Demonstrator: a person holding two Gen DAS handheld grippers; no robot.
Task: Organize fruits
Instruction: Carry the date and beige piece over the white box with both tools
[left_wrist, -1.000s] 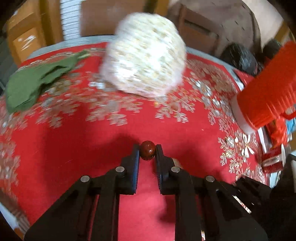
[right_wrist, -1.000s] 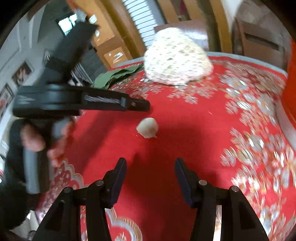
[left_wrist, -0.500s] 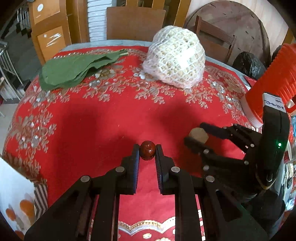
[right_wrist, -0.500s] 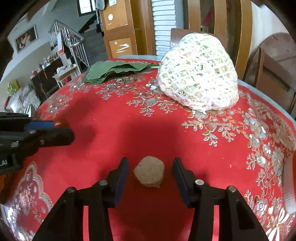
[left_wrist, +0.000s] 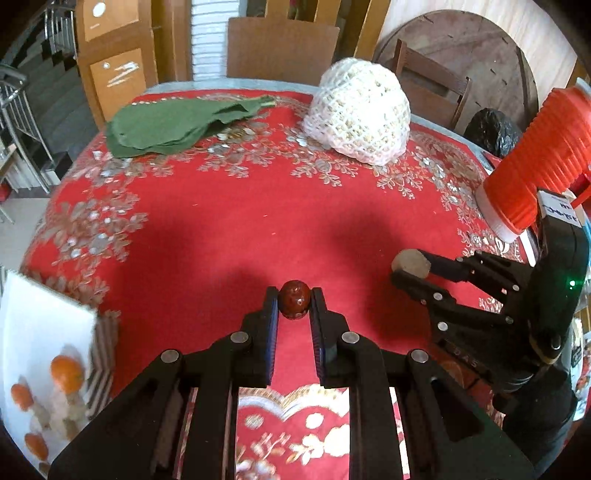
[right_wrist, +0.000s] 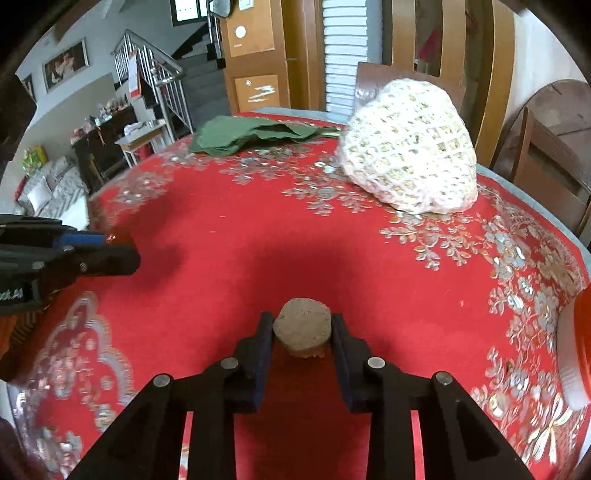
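Grasp | left claw pinches small dark-red fruit above near tabletop | right claw clamps tan brown fruit, lifted for carrying | likely destination: white box holding oranges, near left

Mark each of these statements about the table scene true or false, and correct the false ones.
1. The left gripper is shut on a small dark red fruit. True.
2. The right gripper is open and holds nothing. False: it is shut on a tan round fruit.
3. Green leaves lie on the red tablecloth. True.
4. The white net-wrapped bundle hangs above the table. False: it rests on the cloth.
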